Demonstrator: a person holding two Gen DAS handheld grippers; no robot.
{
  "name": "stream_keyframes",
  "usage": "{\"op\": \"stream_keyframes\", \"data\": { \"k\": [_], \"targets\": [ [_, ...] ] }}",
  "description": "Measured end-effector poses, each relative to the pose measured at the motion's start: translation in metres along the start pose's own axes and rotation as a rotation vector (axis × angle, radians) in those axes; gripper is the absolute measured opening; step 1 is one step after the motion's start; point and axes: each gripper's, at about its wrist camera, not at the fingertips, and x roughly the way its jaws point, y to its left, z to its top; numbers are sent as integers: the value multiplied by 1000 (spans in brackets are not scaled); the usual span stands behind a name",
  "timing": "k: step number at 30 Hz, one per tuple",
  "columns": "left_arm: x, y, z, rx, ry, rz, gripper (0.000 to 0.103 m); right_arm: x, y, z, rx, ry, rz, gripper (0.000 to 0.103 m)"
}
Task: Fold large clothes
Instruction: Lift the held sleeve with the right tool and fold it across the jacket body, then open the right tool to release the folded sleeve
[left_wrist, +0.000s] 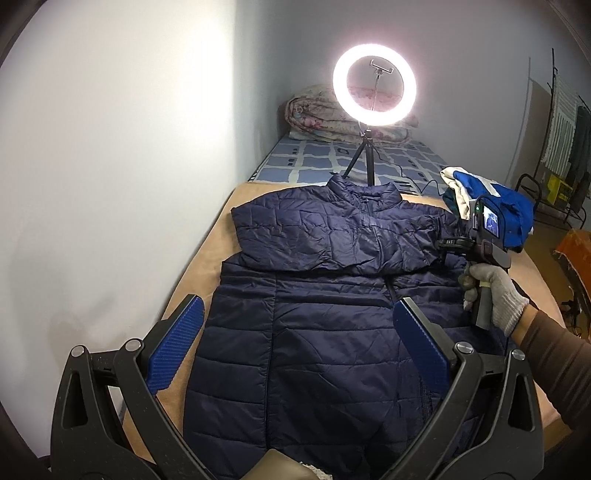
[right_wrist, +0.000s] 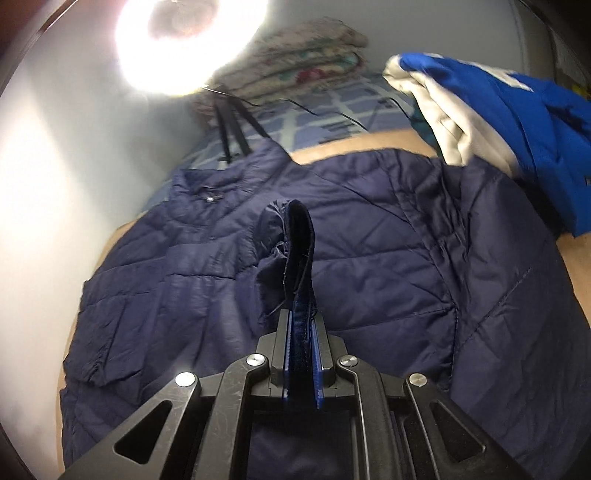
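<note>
1. Lying flat on our tan bed cover (left_wrist: 207, 258), the navy puffer jacket (left_wrist: 325, 317) fills the middle of both views, collar toward twelve o'clock, one sleeve folded across its chest.
2. We clamp the sleeve cuff (right_wrist: 295, 254) in our right gripper (right_wrist: 302, 332), its jaws pressed nearly together on the fabric, lifted above the jacket body.
3. Our left gripper (left_wrist: 295, 332) hovers over the lower jacket with its blue pads (left_wrist: 177, 343) spread wide, holding nothing.
4. Our gloved right hand (left_wrist: 491, 295) sits at three o'clock.
5. At one o'clock a blue-and-white garment (right_wrist: 498, 122) lies bunched.
6. At twelve o'clock a lit ring light (left_wrist: 375, 86) stands on a tripod before a rolled quilt (left_wrist: 314, 118).
</note>
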Motion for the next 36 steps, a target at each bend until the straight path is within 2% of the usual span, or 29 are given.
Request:
{"op": "stream_keyframes", "data": {
  "k": [7,9,12,15,18,24,27,29,34,36],
  "targets": [
    [-2,1,-3,2,-18,4,103,15,3,-4,-41,60,-74,9],
    [-3,-1,-3,8,-26,5,103,17,5,-5,-49,77,-85,13],
    [-7,-6,-2,24,-43,3,103,3,6,-5,-53,61,-96,26],
    [-11,-13,-1,39,-59,-4,103,-24,9,-2,-71,19,-77,31],
    [-14,-23,-1,70,-69,-33,103,-69,14,-2,-107,-31,-75,34],
    [-17,-46,-2,100,-78,-85,103,-163,16,-12,-143,-125,-84,47],
    [-18,-63,-5,137,-75,-119,103,-217,6,-27,-110,-156,-92,62],
    [-20,-76,-8,161,-79,-135,103,-250,-4,-40,-85,-165,-105,67],
    [-26,-120,-22,238,-77,-270,103,-317,-32,-77,-65,-219,-227,90],
    [-28,-143,-28,263,-62,-348,103,-338,-49,-91,-41,-248,-279,95]
  ]
}}
